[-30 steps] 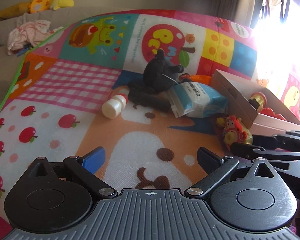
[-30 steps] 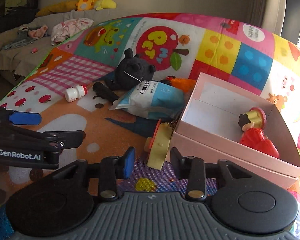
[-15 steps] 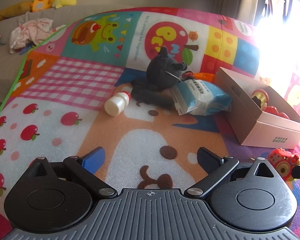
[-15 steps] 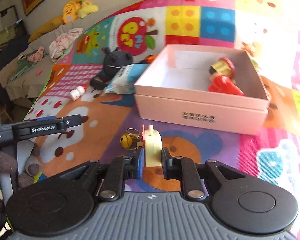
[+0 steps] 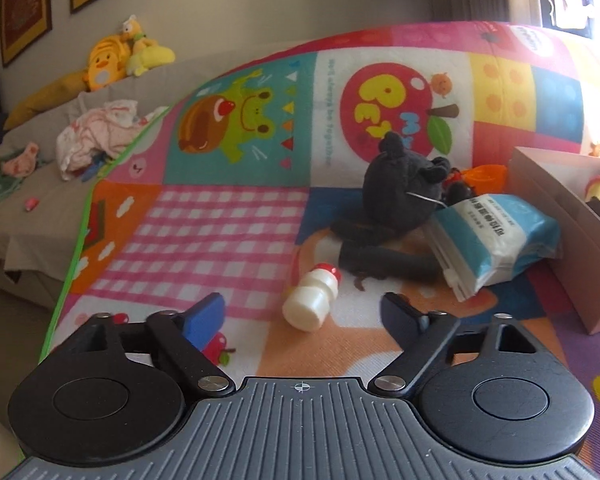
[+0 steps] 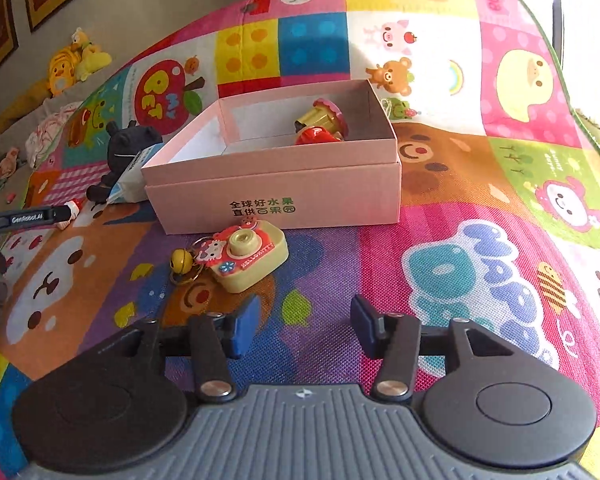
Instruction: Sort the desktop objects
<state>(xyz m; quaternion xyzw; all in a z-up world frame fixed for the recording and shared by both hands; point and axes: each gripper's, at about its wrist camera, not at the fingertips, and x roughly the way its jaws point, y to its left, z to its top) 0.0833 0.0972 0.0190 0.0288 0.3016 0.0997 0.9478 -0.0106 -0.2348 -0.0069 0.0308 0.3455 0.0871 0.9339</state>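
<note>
While its jaws stand spread and empty, the right gripper (image 6: 302, 326) hovers just short of the toy camera (image 6: 246, 258) lying on the mat (image 6: 480, 208) before the pink box (image 6: 276, 184); the left gripper (image 5: 304, 314), likewise released, faces the small bottle (image 5: 311, 302).

Toy camera (image 6: 249, 257) on mat (image 6: 460, 208), between pink box (image 6: 276, 188) and wide-spread right gripper (image 6: 303, 326)

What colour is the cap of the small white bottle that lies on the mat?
Red; the small white bottle's cap shows best in the left wrist view.
</note>
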